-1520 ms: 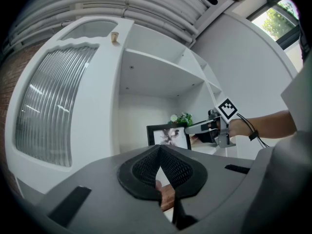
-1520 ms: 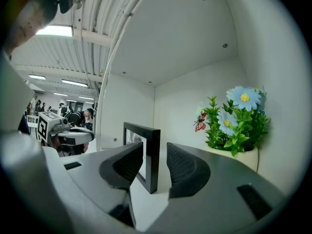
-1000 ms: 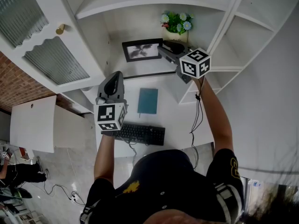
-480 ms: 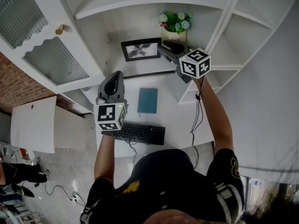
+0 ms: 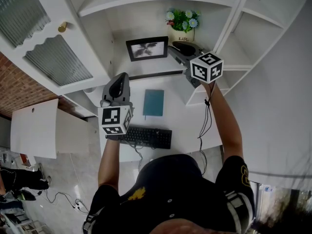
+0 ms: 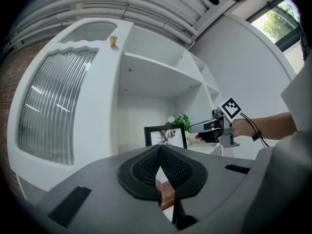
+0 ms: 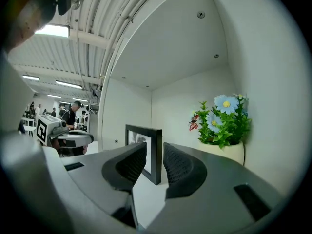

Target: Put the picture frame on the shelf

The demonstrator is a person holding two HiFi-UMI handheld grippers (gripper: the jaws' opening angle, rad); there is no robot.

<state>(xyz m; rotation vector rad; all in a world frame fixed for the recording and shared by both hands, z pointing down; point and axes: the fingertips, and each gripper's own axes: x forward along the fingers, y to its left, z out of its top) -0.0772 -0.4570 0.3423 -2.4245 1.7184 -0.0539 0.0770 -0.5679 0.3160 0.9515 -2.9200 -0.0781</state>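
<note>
The black picture frame [image 5: 147, 48] stands upright on the white shelf [image 5: 156, 65], its picture facing out. My right gripper [image 5: 176, 48] is level just right of the frame and does not touch it. In the right gripper view the frame [image 7: 146, 152] stands beyond the gap of the right gripper [image 7: 155, 147]. Its jaws have just been closing, they still stand apart, and nothing is between them. My left gripper [image 5: 121, 78] hangs over the desk, lower and to the left. Its pads [image 6: 157, 150] meet at the tips. The left gripper view shows the frame [image 6: 165, 136] and the right gripper [image 6: 196, 127] beside it.
A cream pot of blue flowers [image 5: 183, 26] stands on the shelf behind the right gripper. On the desk lie a teal book [image 5: 153, 103] and a black keyboard [image 5: 145, 137]. A ribbed-glass cabinet door [image 5: 53, 57] stands at the left. Shelf uprights [image 5: 229, 38] close off the right.
The right gripper has eased slightly away from the frame's right edge, and the frame stands alone. The left gripper has kept still.
</note>
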